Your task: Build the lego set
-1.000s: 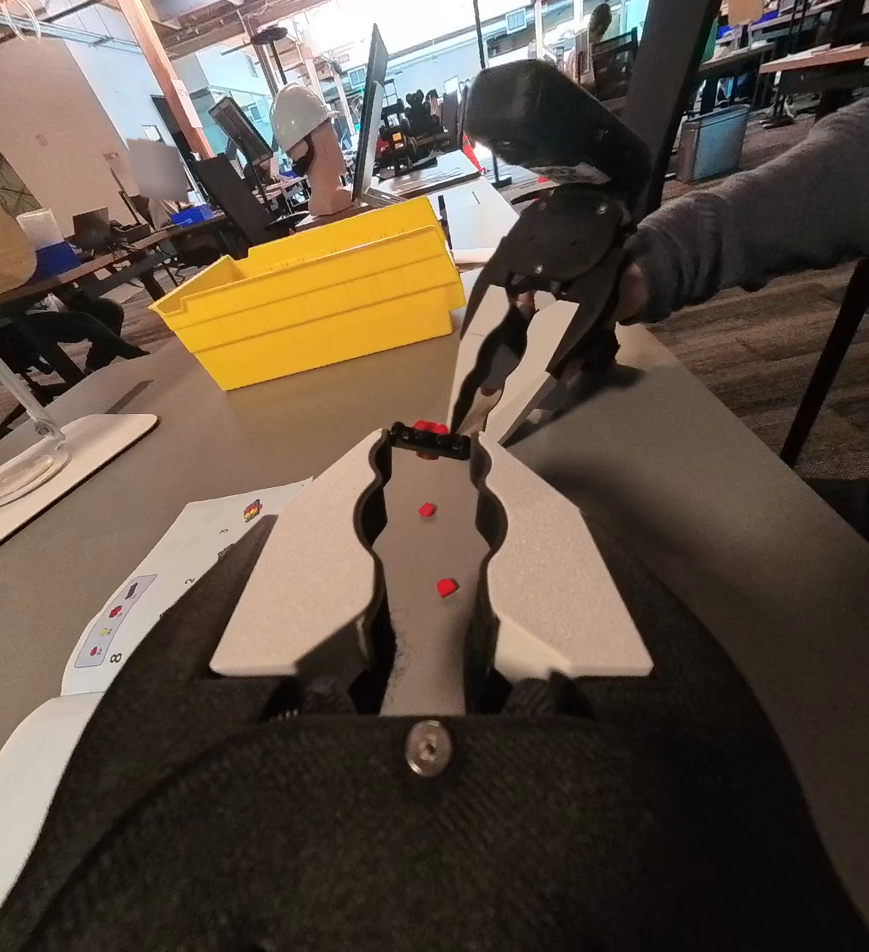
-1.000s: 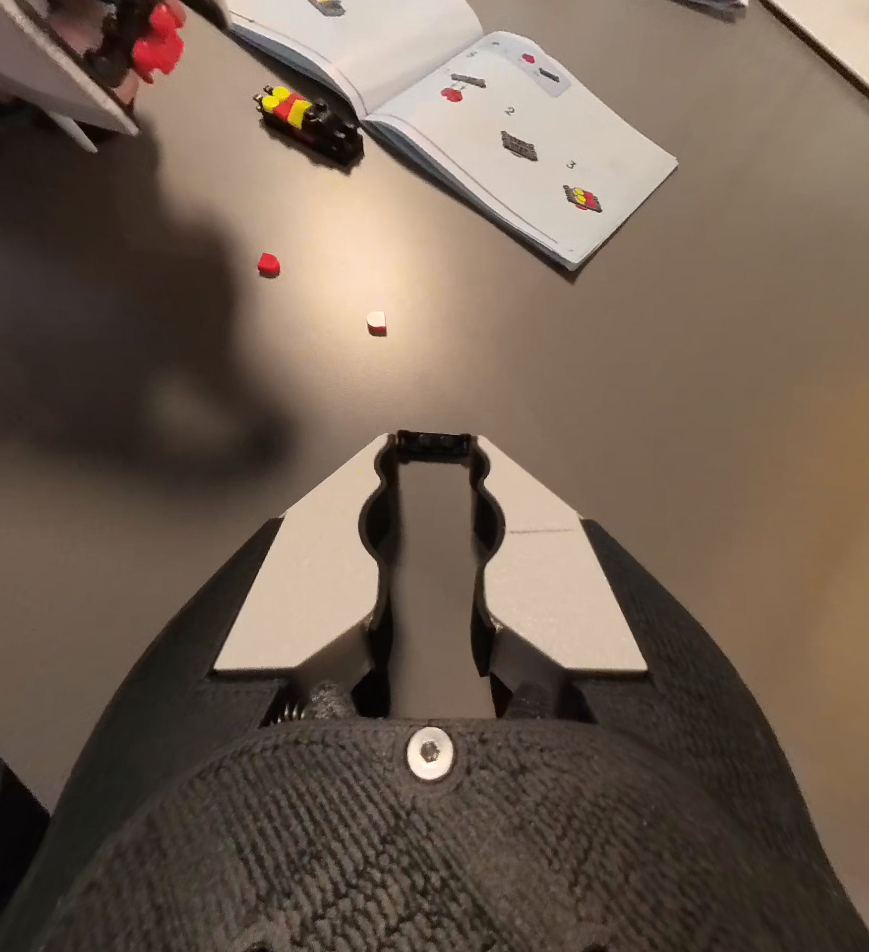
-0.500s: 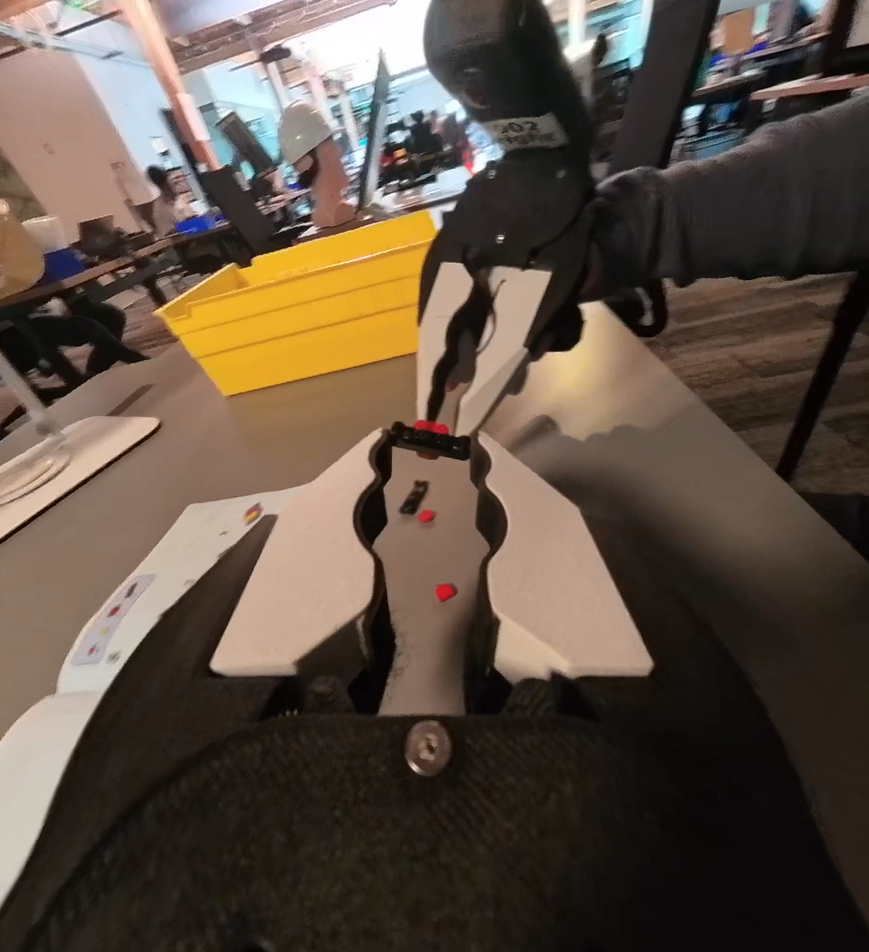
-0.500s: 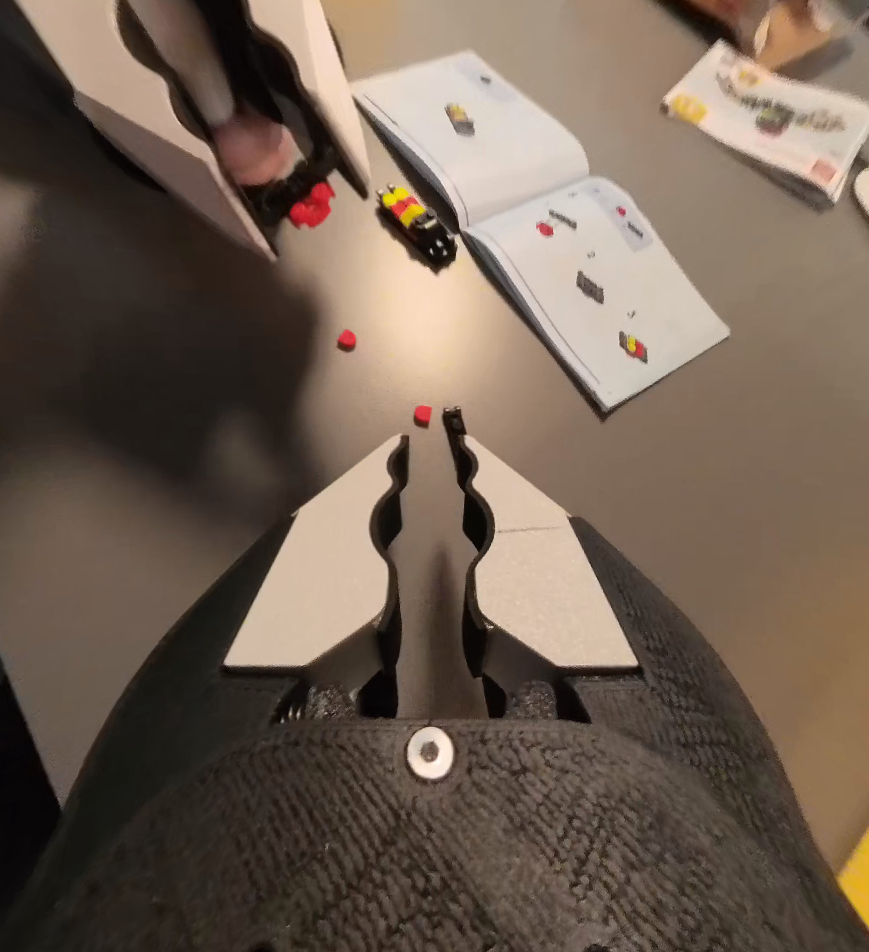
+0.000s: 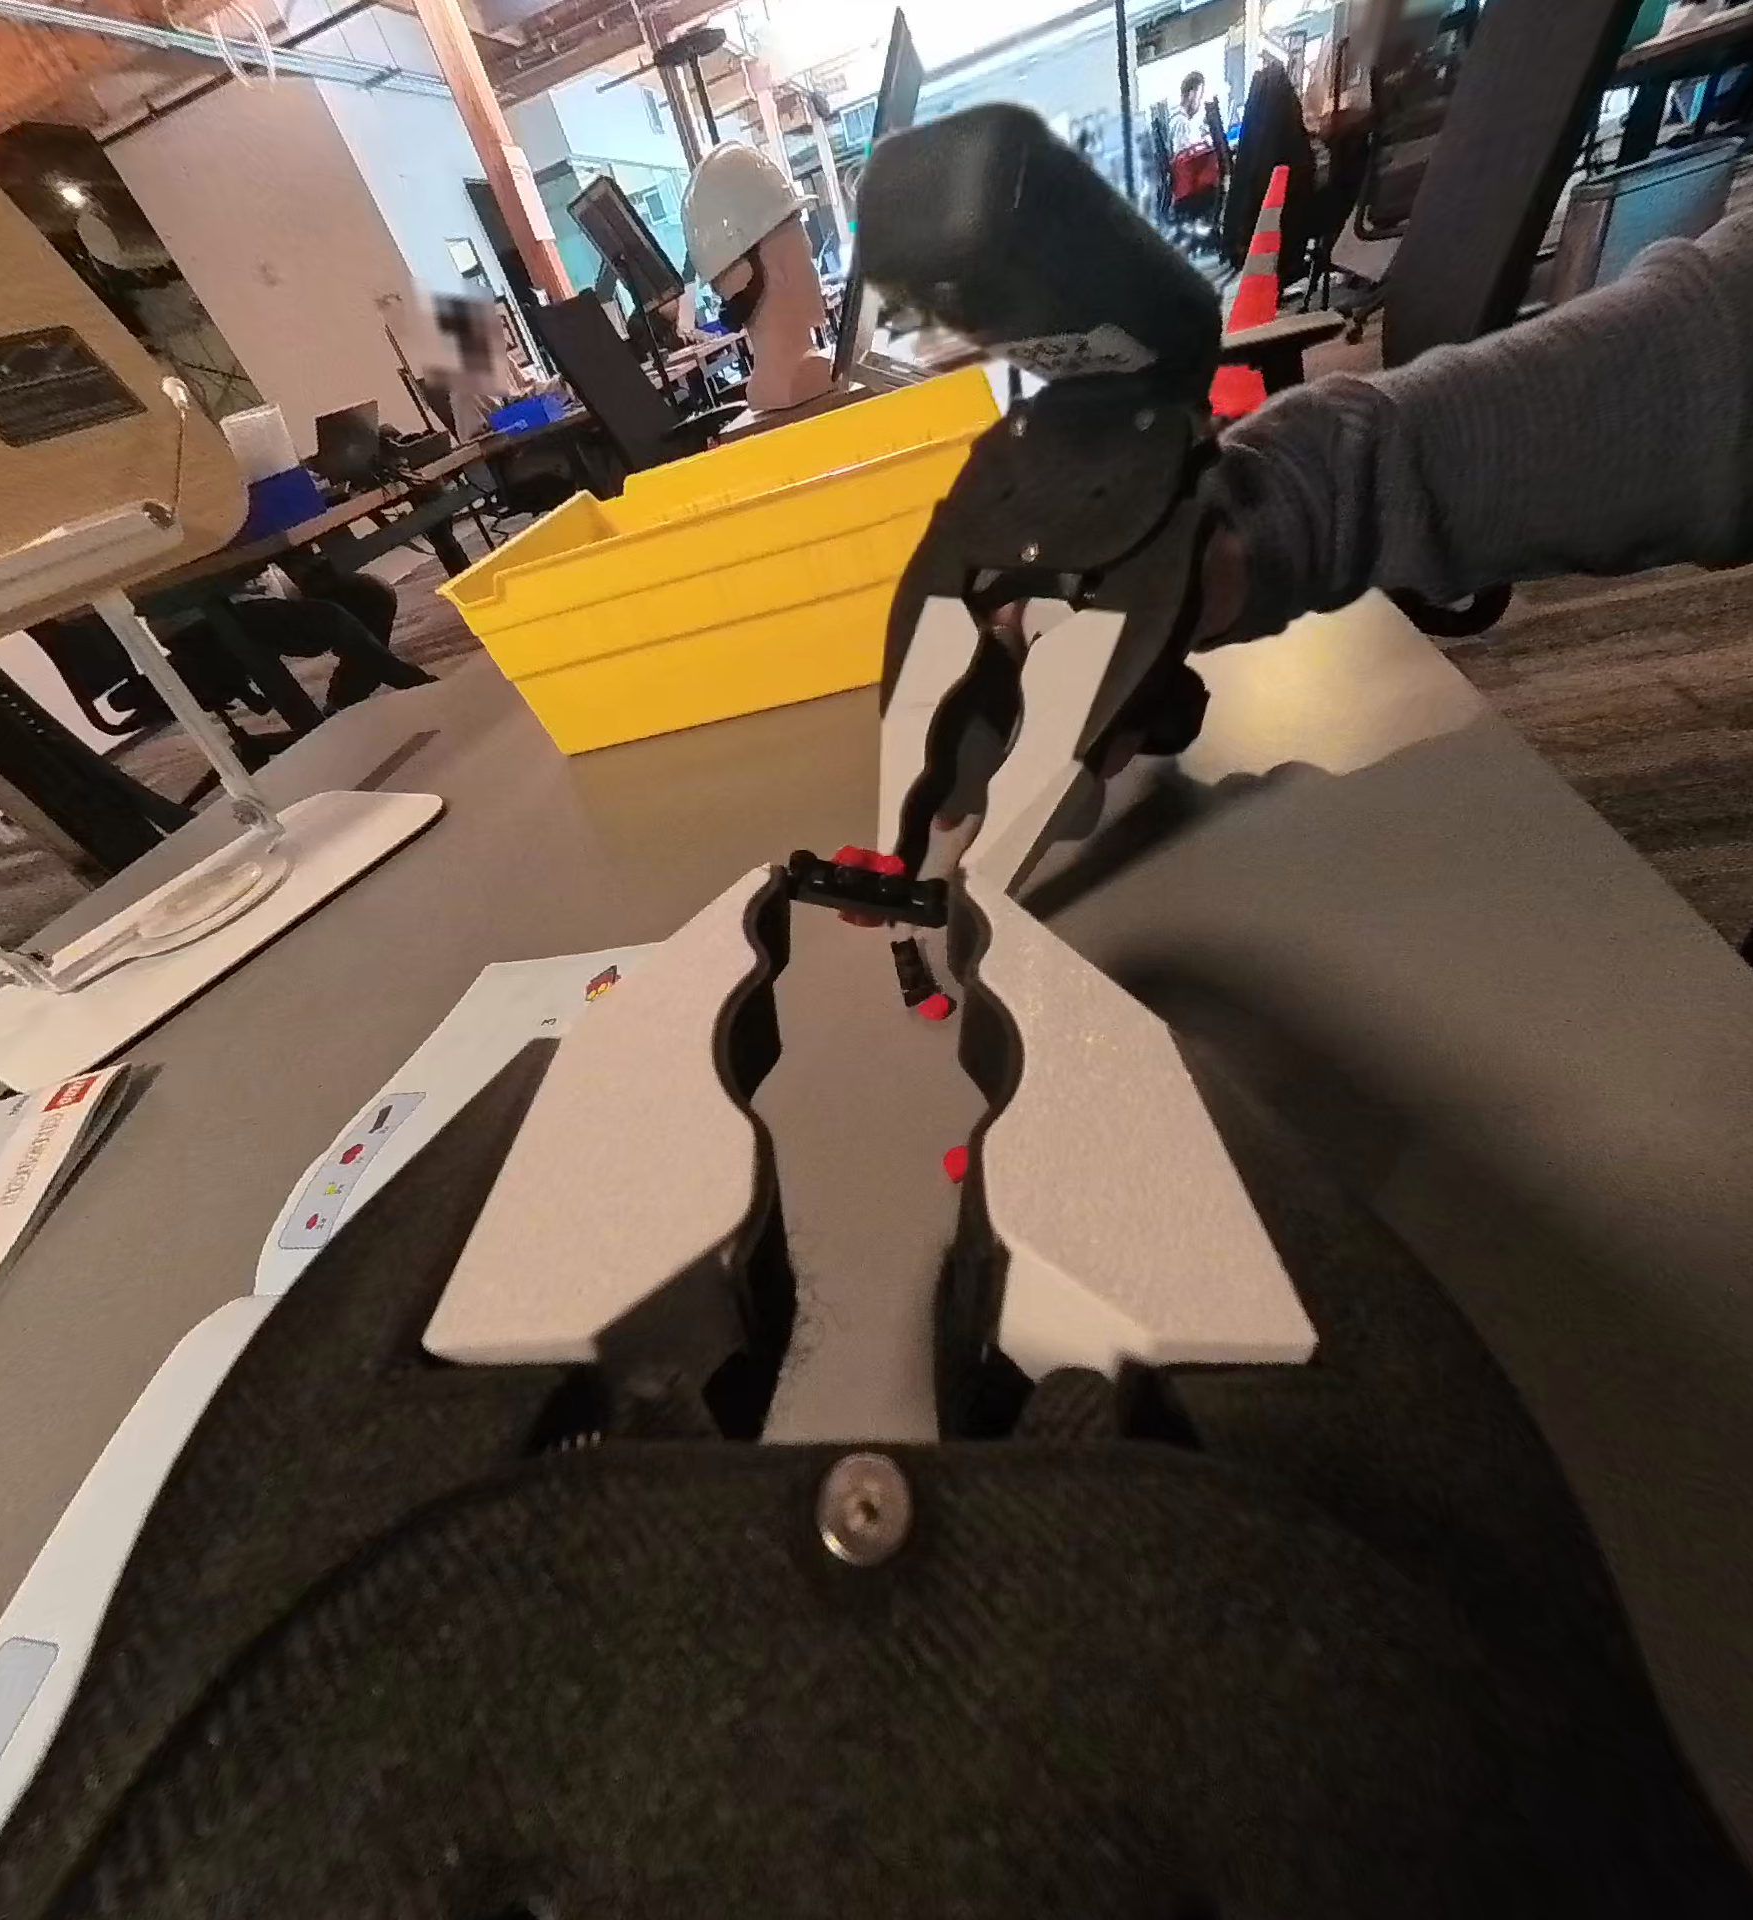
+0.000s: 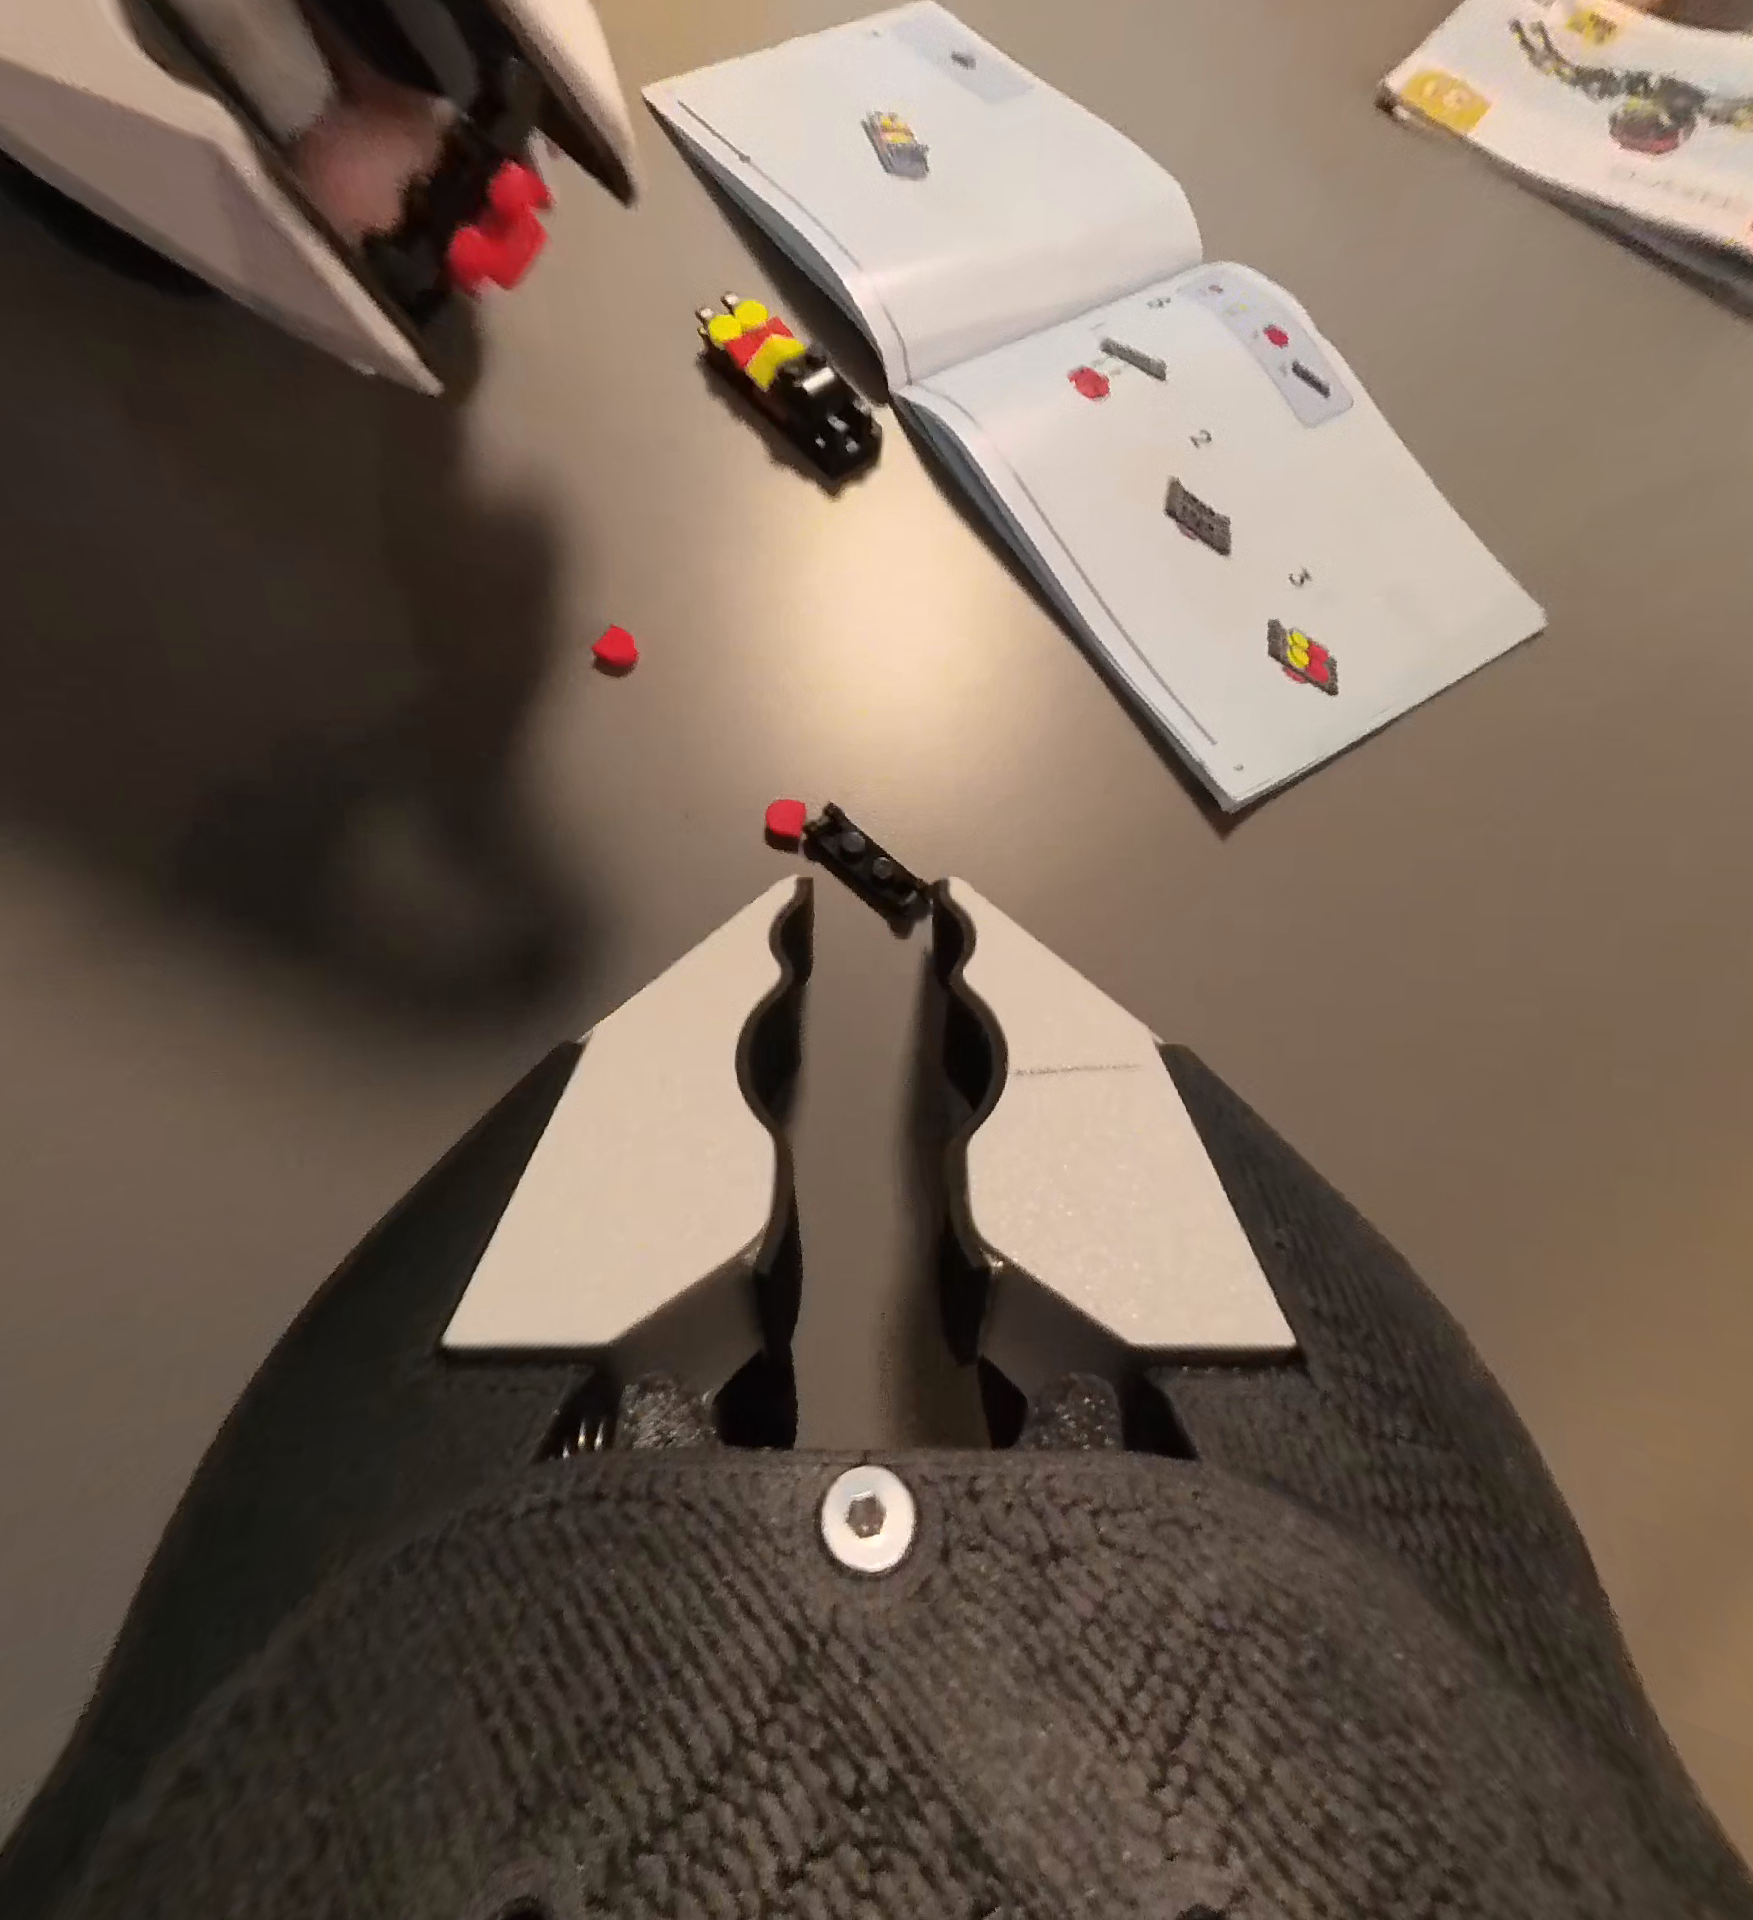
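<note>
Still early, I judge. My left gripper [image 5: 867, 894] clamps black plate [image 5: 867, 896] with red bits. Right gripper [image 6: 867, 894] narrow, empty; loose plate [image 6: 867, 857] at its tips, studs [image 6: 614, 649] at 11 o'clock, small build [image 6: 789, 384] by booklet [image 6: 1111, 416].

Grey table [image 5: 1474, 1039], cluttered bright workshop.

Right tool [image 6: 867, 894] open, black plate [image 6: 867, 857] at tips (loose), red stud [image 6: 784, 821] beside

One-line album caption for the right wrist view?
Open right gripper above a small black plate beside a red stud.
</note>
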Demonstrator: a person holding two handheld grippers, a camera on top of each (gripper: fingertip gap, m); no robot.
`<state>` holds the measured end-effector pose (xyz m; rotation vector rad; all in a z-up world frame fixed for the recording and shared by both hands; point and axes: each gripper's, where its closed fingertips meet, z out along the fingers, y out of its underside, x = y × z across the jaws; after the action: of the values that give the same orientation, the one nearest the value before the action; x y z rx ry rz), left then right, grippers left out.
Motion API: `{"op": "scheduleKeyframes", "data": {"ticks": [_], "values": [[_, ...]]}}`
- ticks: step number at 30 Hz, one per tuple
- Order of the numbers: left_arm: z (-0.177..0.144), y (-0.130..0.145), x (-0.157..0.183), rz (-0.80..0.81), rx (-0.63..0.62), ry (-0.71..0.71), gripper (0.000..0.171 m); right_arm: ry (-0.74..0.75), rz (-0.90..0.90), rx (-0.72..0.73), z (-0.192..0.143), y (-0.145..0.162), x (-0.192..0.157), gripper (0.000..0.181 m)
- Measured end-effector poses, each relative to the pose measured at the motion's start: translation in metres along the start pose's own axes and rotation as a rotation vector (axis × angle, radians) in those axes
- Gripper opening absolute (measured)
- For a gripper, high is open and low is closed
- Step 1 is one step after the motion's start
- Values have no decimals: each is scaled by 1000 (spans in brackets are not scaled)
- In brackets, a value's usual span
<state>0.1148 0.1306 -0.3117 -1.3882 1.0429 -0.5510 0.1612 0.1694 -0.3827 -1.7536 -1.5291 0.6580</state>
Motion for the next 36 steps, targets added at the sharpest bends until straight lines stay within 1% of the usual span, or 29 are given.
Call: {"op": "scheduleKeyframes", "data": {"ticks": [2, 5, 7, 9, 13, 20, 23, 26, 29, 31, 33, 36], "values": [[0, 0, 1, -2, 0, 6, 29, -1, -9, -3, -2, -3, 4, 22], [0, 0, 1, -6, 2, 9, 29, 7, 89, -75, -1, 1, 8, 23], [0, 0, 1, -7, 2, 11, 29, 18, 103, -88, -5, 1, 1, 17], [0, 0, 1, -6, 0, 13, 29, -3, 127, -88, -8, 0, -12, 12], [0, 0, 2, -4, -2, 20, 30, -11, 144, -118, -4, 7, -25, 11], [-1, -1, 3, -3, 12, 27, 29, 43, 142, -71, 9, 3, -8, 12], [-2, -4, 2, -5, 33, 20, 29, 37, 136, -55, 13, 0, -3, 19], [-10, -17, -4, -12, 136, -19, 30, 44, 97, -20, 13, -2, 1, 23], [-29, -44, -15, -23, 316, -87, 29, 24, 35, 10, 12, -4, 2, 27], [-38, -53, -21, -74, 392, -108, 29, -15, 12, 42, 10, -8, 0, 30], [-42, -56, -26, -124, 427, -104, 29, -34, 14, 36, 10, -7, 4, 31], [-41, -52, -30, -178, 423, -93, 29, -87, 15, 28, 12, -6, 3, 34]]}}
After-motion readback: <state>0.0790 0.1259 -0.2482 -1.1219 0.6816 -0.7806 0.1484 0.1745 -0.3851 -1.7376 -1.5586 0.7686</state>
